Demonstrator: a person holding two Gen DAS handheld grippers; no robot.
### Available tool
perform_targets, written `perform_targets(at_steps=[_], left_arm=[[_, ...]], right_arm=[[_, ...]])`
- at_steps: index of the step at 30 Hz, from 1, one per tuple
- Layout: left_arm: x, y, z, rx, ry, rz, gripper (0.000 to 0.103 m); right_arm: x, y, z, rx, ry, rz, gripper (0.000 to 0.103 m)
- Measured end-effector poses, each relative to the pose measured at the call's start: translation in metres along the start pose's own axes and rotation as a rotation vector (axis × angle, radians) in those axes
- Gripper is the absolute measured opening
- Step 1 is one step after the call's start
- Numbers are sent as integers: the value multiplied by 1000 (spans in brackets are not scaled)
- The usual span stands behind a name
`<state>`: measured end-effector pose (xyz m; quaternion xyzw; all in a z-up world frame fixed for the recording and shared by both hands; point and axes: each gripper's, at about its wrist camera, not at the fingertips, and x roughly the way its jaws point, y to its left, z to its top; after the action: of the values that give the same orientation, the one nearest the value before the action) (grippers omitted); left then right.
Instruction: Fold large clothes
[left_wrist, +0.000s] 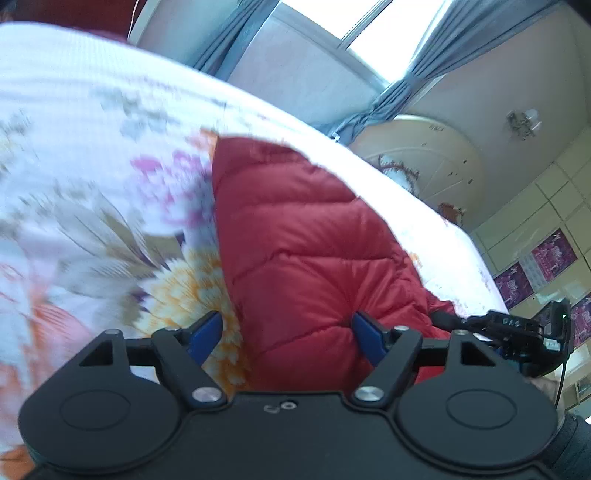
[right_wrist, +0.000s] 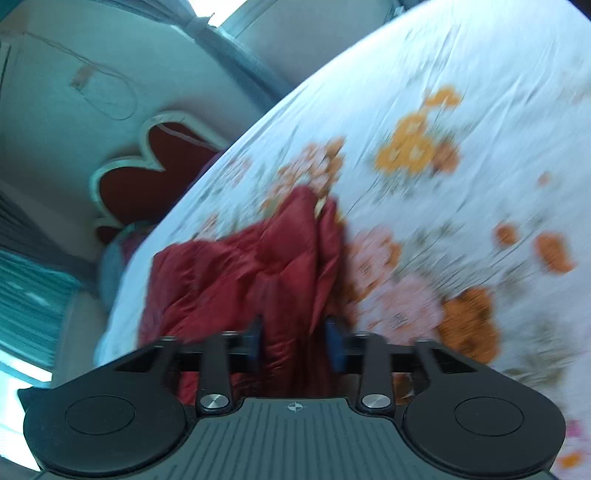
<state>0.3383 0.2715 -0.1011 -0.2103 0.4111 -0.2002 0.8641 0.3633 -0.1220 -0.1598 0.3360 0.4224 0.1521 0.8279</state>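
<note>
A red quilted down jacket (left_wrist: 303, 240) lies folded on a white bed sheet with a flower print (left_wrist: 92, 166). My left gripper (left_wrist: 287, 336) hangs just over the jacket's near end, open wide. One blue finger is over the sheet, the other over the red fabric. In the right wrist view the jacket (right_wrist: 240, 266) lies bunched near the edge of the sheet (right_wrist: 461, 184). My right gripper (right_wrist: 294, 343) is open, with a ridge of red fabric in the gap between its blue fingers (right_wrist: 334, 347). Its black body (left_wrist: 517, 328) shows at the jacket's right side in the left wrist view.
The bed drops off close behind the jacket. Beyond it are a cream headboard (left_wrist: 424, 158), a red heart-shaped panel (right_wrist: 136, 184), grey-blue curtains (left_wrist: 229, 40) by a bright window, and wall cupboards with purple pictures (left_wrist: 550, 254). Flowered sheet spreads widely on the other side.
</note>
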Motion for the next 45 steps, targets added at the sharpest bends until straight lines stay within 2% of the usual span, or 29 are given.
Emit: perform_targets(at_steps=[1,3,4,6,9,11,12,15,19,22,25,27,29,32,35,38,41,43,45], left_arm=[[-12,0,1,13,-37,15,73],[-27,-9,9,73,-107,11,64],[-27,-15,15,106,-120,6,60],[-15,-32,26,188,-113,15,58],[19,-48,38,266,-76,33,51],[43,-45,38,259,-44,65,51],[51,-39,35,237,-33,71,51],[57,-28,30,183,-39,50,52],[58,-27,29,191,-32,48,52],[46,-31,31,197,-32,58,50],[12,-52,24,255,-85,14,50],[4,-71,12,331,-81,1,50],[10,-79,-2,373,-60,19,50],[21,-65,-16,351,-54,71,49],[14,-57,-19,317,-67,85,48],[-2,-58,-21,309,-66,89,48],[-26,-74,-29,315,-63,38,48],[-29,-88,-42,357,-37,24,48],[-22,-94,-55,385,-15,51,48]], right_arm=[[-13,6,2,-38,-43,-10,53],[-29,18,7,-109,-96,11,51],[-31,27,10,-155,-104,14,35],[-21,47,15,-258,-80,10,20],[9,68,16,-380,-35,-17,15],[30,64,8,-446,-8,-95,15],[38,54,3,-439,14,-113,15],[50,31,-6,-394,24,-124,15],[53,23,-4,-325,16,-129,15],[37,33,0,-317,2,-157,15],[-1,55,-5,-365,-47,-95,15],[-11,68,-16,-420,-29,-62,15],[-5,71,-26,-471,-3,-83,15],[9,48,-31,-435,21,-162,15],[9,35,-27,-373,39,-163,15],[-10,48,-28,-395,16,-148,15],[-38,69,-36,-414,-8,-69,15],[-42,83,-49,-454,22,-30,15],[-28,87,-65,-523,63,-92,15]])
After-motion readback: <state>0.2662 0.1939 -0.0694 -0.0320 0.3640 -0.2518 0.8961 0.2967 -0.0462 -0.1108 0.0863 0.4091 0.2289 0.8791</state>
